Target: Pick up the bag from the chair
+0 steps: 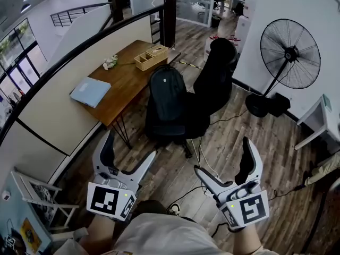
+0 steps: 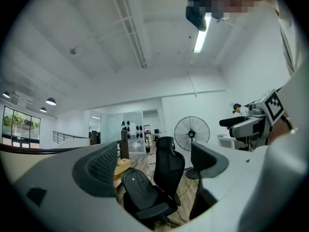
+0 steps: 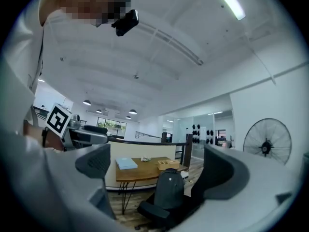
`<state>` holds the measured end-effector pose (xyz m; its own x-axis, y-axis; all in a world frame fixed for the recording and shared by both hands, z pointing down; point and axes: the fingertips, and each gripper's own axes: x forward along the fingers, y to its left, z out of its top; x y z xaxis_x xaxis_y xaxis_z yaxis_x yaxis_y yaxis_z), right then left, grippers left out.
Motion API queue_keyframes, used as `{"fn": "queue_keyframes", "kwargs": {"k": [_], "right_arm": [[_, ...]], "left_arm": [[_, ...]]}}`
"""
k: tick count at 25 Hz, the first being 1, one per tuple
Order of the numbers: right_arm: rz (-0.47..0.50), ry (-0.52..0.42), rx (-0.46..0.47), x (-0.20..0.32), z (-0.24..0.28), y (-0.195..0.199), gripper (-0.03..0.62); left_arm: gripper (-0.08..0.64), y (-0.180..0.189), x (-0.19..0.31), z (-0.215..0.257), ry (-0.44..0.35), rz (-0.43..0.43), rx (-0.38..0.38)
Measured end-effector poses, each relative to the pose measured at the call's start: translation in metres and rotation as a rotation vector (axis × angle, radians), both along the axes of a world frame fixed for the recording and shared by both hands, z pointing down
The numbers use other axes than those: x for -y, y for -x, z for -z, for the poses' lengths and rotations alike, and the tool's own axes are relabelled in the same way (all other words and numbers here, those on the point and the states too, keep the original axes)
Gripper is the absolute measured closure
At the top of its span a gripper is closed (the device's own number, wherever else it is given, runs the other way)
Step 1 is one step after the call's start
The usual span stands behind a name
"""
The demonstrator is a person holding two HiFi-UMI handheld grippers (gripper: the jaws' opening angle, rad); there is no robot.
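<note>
Wooden floor (image 1: 276,158); left tool (image 1: 130,149), right tool (image 1: 223,155) wide open, empty.

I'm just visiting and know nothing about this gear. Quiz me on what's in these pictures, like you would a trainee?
1. True or false: the left gripper is shut on the bag.
2. In the head view, what stands to the right of the chair?
A. a fan
B. a ladder
C. a bicycle
3. Fill in the blank: the blue folder lies on the wooden ____.

Key
1. False: it is open and well short of the bag, which rests on the chair.
2. A
3. table
</note>
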<state>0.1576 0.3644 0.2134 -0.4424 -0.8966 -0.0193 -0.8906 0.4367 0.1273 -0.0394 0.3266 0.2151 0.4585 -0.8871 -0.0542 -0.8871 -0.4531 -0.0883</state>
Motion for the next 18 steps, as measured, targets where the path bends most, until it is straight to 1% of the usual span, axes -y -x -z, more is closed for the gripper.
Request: {"fn": "queue_keyframes", "kwargs": {"k": [3,5,7,10,15,18], "right_arm": [[0.004,0.020,-0.001,0.000,-0.009,-0.012,-0.006],[0.014,0.032,0.014,0.000,-0.012,-0.015,-0.006],[0.022,0.040,0.033,-0.001,-0.015,-0.019,-0.006],[0.022,0.046,0.052,0.003,-0.019,-0.025,-0.006],[0.024,0.059,0.080,0.012,-0.025,-0.032,-0.006],[0.018,0.076,0.077,0.023,-0.032,-0.037,-0.006]], "left_arm": [[0.107,-0.009,-0.001,-0.002,0.002,0.014,-0.013],[0.107,-0.008,-0.002,0.002,-0.017,0.036,-0.040],[0.107,-0.009,-0.003,0.004,-0.038,0.051,-0.050],[0.107,-0.015,-0.002,0.002,-0.038,0.049,-0.032],[0.107,-0.022,0.009,-0.012,-0.005,0.041,-0.020],[0.107,-0.027,0.020,-0.021,0.011,0.030,-0.006]]}}
